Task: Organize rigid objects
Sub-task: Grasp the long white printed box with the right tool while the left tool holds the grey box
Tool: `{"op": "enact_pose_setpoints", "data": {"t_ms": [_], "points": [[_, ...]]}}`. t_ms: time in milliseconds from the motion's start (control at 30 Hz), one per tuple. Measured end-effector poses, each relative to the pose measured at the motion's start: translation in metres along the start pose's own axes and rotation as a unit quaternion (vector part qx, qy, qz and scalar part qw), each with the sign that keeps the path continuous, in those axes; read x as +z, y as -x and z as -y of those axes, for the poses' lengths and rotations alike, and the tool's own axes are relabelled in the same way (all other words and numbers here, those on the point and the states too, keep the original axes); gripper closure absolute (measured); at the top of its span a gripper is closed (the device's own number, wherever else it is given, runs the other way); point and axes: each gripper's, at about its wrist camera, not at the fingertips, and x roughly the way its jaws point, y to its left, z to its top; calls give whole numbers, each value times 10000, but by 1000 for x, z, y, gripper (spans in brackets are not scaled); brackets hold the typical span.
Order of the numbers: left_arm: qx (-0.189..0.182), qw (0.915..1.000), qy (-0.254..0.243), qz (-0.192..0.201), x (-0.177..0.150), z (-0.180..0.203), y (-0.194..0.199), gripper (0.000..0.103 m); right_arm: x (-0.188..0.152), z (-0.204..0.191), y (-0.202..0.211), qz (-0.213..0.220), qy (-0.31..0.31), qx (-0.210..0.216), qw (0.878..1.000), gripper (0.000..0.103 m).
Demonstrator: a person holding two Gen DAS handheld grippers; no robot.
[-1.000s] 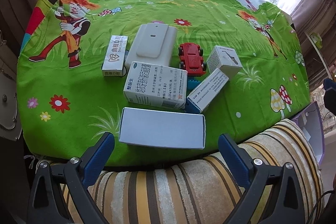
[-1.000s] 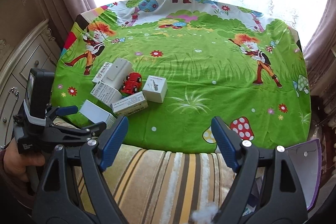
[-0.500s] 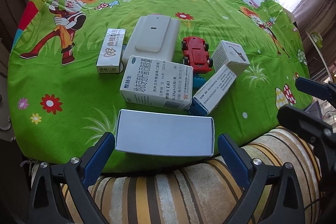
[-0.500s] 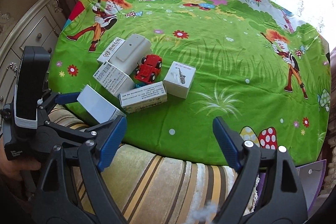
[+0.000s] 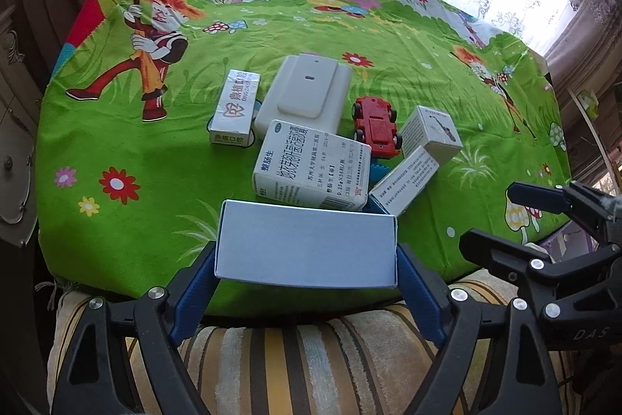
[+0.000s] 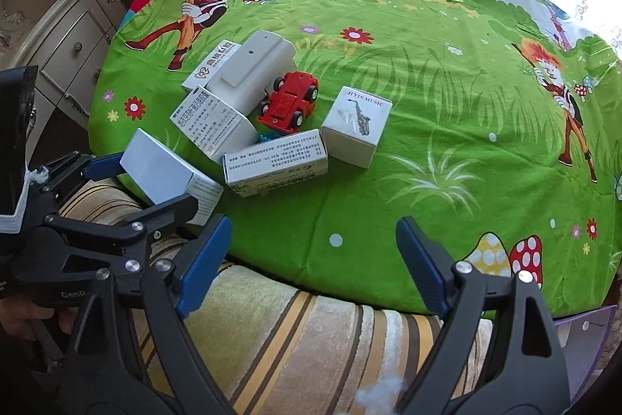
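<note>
A pale blue box (image 5: 307,246) lies at the table's near edge. My left gripper (image 5: 306,282) has its blue fingers at the box's two ends, touching or nearly so; it also shows in the right wrist view (image 6: 151,181). Behind the box lie a large white medicine box (image 5: 311,170), a long white box (image 5: 404,179), a red toy car (image 5: 376,125), a white music box (image 5: 431,133), a grey-white flat case (image 5: 307,96) and a small white box (image 5: 235,107). My right gripper (image 6: 311,259) is open and empty, over the table's front edge.
The table wears a green cartoon cloth (image 6: 447,84). A striped cushion (image 5: 311,356) lies below its near edge. A white dresser (image 6: 66,41) stands at the left. Curtains and a bright window are behind.
My left gripper has moved forward so its fingers now flank the pale blue box. My right gripper has moved forward and left, closer to the objects.
</note>
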Motion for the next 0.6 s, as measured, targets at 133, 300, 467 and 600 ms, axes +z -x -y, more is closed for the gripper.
{"op": "enact_pose_setpoints", "data": {"t_ms": [133, 300, 467, 600], "points": [[-46, 9989, 327, 318, 0, -10, 13, 16, 3, 3, -6, -64, -74, 33, 9999, 13], [-142, 9956, 659, 654, 3, -19, 23, 16, 5, -3, -14, -163, 80, 76, 9998, 13], [-183, 9915, 976, 847, 3, -29, 28, 16, 12, -16, -28, -250, 425, 182, 9986, 13], [-144, 9877, 1223, 960, 2, -39, 31, 16, 19, -21, -42, -365, 611, 133, 9974, 13]]}}
